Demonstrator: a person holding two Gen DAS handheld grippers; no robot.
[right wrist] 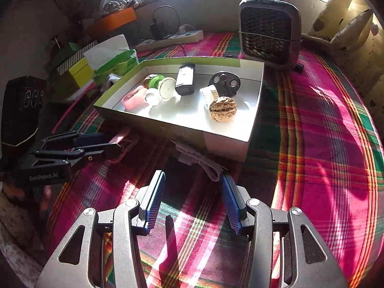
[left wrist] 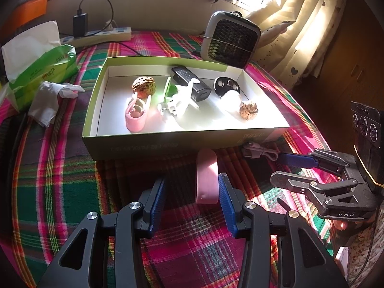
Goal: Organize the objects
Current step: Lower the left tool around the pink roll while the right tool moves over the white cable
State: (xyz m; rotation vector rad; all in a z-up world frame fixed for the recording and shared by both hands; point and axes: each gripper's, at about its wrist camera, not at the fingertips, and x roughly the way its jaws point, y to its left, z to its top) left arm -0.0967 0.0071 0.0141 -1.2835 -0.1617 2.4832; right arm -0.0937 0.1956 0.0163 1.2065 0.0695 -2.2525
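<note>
An open green cardboard box (left wrist: 153,141) (right wrist: 216,141) sits on the plaid cloth and holds two walnuts (left wrist: 144,85) (right wrist: 223,109), a pink case (left wrist: 136,117), a black charger (left wrist: 189,82), white plugs and a black disc (left wrist: 225,85). A pink oblong case (left wrist: 207,175) lies on the cloth just in front of the box. My left gripper (left wrist: 192,194) is open, its right pad touching that case; it also shows in the right wrist view (right wrist: 112,141). A pale coiled cable (right wrist: 204,163) (left wrist: 261,152) lies by the box's front. My right gripper (right wrist: 193,192) (left wrist: 280,168) is open, just behind the cable.
A small grille-fronted heater (left wrist: 230,39) (right wrist: 270,36) stands behind the box. A green tissue pack (left wrist: 40,72) and crumpled tissue (left wrist: 50,100) lie at the left. A power strip with a charger (left wrist: 96,34) runs along the back wall. Curtains hang at the right.
</note>
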